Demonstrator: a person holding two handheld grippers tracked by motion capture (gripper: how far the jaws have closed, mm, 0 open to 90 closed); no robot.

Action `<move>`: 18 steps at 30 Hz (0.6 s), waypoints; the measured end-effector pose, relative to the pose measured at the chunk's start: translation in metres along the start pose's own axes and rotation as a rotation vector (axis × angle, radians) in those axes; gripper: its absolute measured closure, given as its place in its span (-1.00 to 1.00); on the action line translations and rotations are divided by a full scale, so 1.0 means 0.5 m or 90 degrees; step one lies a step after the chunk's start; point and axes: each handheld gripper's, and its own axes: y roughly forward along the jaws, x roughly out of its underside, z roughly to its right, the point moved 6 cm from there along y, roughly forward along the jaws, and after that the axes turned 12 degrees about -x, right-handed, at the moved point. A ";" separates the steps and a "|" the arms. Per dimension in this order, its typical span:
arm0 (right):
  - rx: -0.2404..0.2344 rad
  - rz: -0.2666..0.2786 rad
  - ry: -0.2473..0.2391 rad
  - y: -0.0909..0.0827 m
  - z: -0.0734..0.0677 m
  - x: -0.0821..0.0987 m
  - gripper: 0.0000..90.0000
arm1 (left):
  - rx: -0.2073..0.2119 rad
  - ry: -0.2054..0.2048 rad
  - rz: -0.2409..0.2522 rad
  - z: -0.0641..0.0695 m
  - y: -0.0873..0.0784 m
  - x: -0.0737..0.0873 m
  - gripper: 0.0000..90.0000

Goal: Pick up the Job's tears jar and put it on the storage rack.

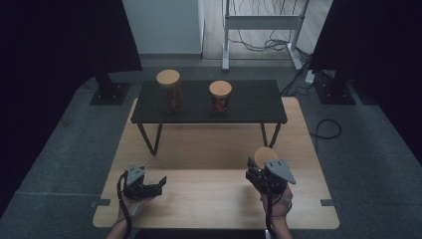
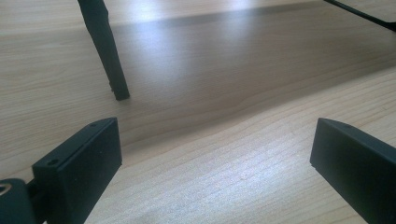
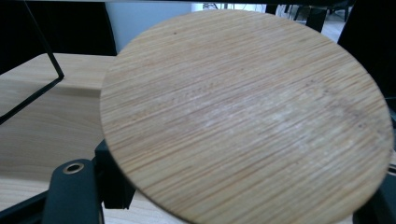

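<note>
2 jars (image 1: 169,90) (image 1: 220,96) already on black shelf (image 1: 249,102). 3rd jar (image 1: 263,155) below shelf's right end, right gripper (image 1: 259,175) fingers closed on it; placing left. Left gripper (image 1: 158,184) fingers open, empty, below shelf's left legs.

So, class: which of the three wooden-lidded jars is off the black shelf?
The jar gripped in the right gripper, above the wooden table; the others stand on the shelf.
</note>
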 end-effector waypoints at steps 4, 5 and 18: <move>0.002 0.002 -0.004 0.003 0.001 -0.007 -0.44 | 0.000 0.002 0.000 0.001 0.000 0.000 -0.96; 0.002 0.002 -0.007 0.004 0.002 -0.009 -0.44 | 0.000 0.002 -0.001 0.000 0.000 0.000 -0.96; -0.003 0.007 -0.022 0.010 0.002 -0.037 -0.44 | -0.002 0.003 -0.002 0.000 0.001 0.000 -0.96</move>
